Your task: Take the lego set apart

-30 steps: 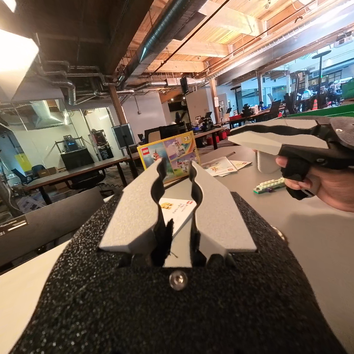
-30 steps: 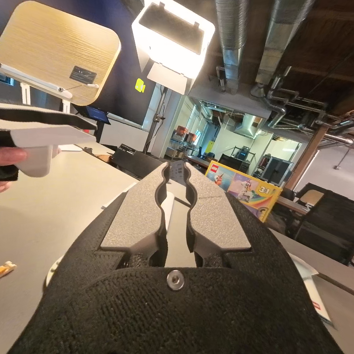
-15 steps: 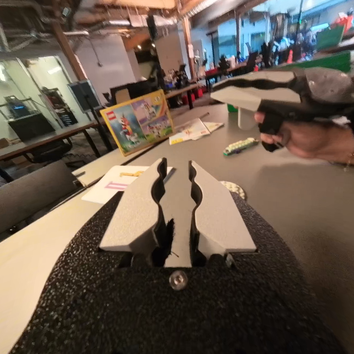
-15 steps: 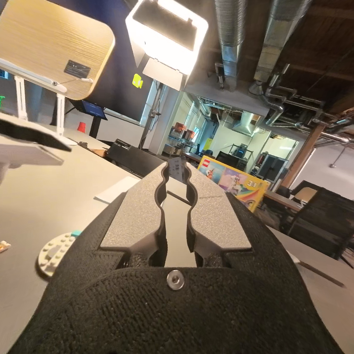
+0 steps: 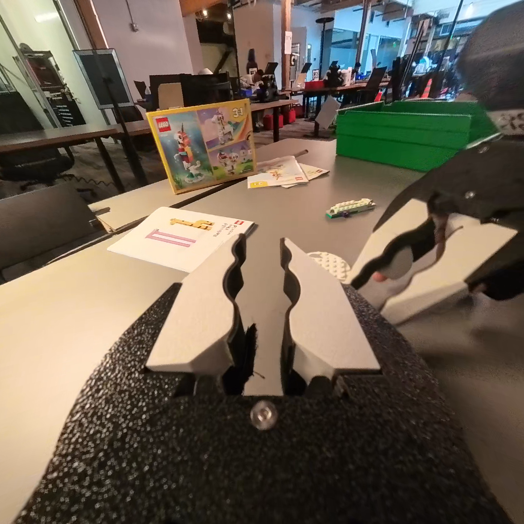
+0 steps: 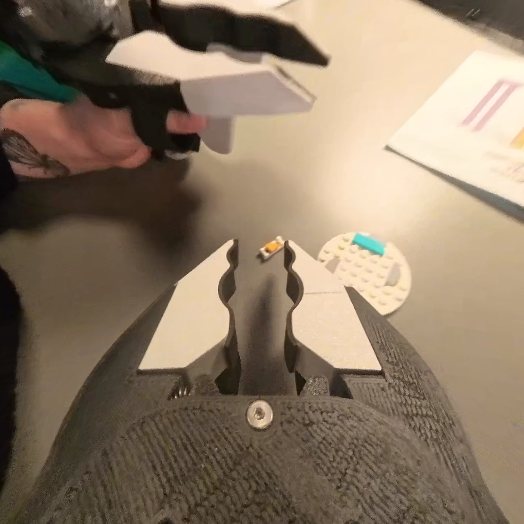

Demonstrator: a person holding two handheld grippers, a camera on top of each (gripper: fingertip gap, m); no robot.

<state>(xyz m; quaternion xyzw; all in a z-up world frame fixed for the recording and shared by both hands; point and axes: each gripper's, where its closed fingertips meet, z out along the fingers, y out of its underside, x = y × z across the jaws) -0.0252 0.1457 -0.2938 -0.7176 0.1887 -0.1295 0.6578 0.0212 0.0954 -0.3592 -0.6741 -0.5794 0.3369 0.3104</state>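
A round white studded lego plate point(image 6: 365, 280) with a teal tile point(image 6: 368, 244) lies flat on the grey table. It also shows in the left wrist view point(image 5: 330, 262). A small orange and white lego piece point(image 6: 270, 249) lies just ahead of my right gripper point(image 6: 261, 243), which is open, empty and pointed down at the table. The plate is just right of its tips. My left gripper point(image 5: 262, 241) is open and empty above the table. A green and white lego strip point(image 5: 350, 208) lies farther back.
A white booklet point(image 5: 181, 235) lies left of the plate. A yellow lego box point(image 5: 201, 141) stands behind it, beside loose leaflets point(image 5: 283, 175). Green bins point(image 5: 402, 133) stand at the back right. A hand point(image 6: 71, 136) holds the left gripper point(image 6: 314, 82). Tip to tip, the grippers are about 9 cm apart. Measured from the fingertips, the round white studded lego plate point(image 6: 365, 280) is 6 cm or so from the right gripper and 11 cm from the left.
Both grippers have tipped down from facing the room to facing the table. The right gripper has dropped low over the small piece and the round plate. Both stay open.
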